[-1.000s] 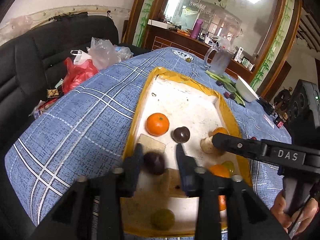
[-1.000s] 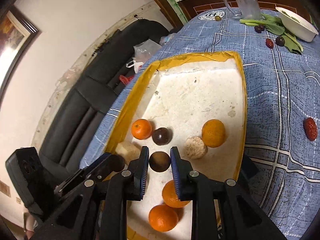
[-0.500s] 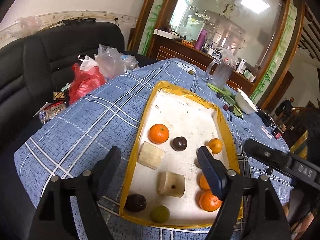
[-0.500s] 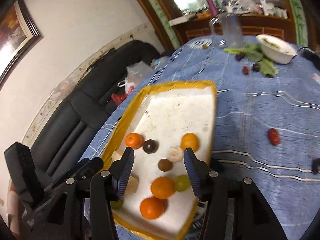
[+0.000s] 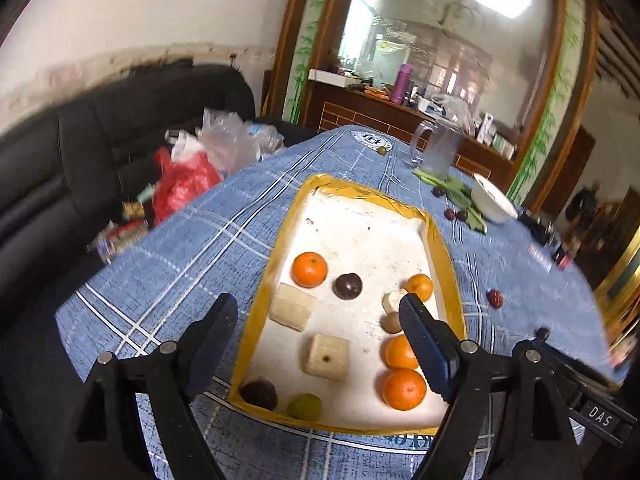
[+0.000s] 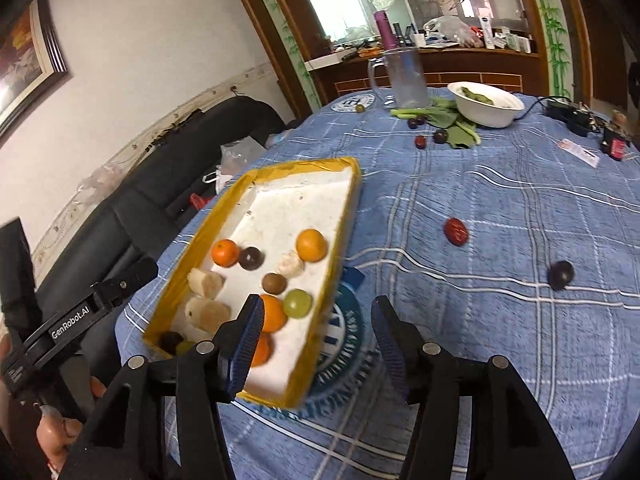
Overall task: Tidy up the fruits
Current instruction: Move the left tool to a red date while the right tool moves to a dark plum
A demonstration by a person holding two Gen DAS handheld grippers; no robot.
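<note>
Black left gripper (image 5: 320, 344) and right gripper (image 6: 318, 342) stood wide, jaws just opened, nothing between. Fruits lay in the yellow-rimmed tray (image 5: 260, 312) directly ahead; a red date (image 6: 456, 231) beyond, on blue checked cloth (image 6: 520, 208); sofa (image 5: 80, 152) farther off.

"DAS" on right gripper (image 5: 600, 416) body; "GenRobot.AI" on left gripper (image 6: 72, 322) body.
</note>
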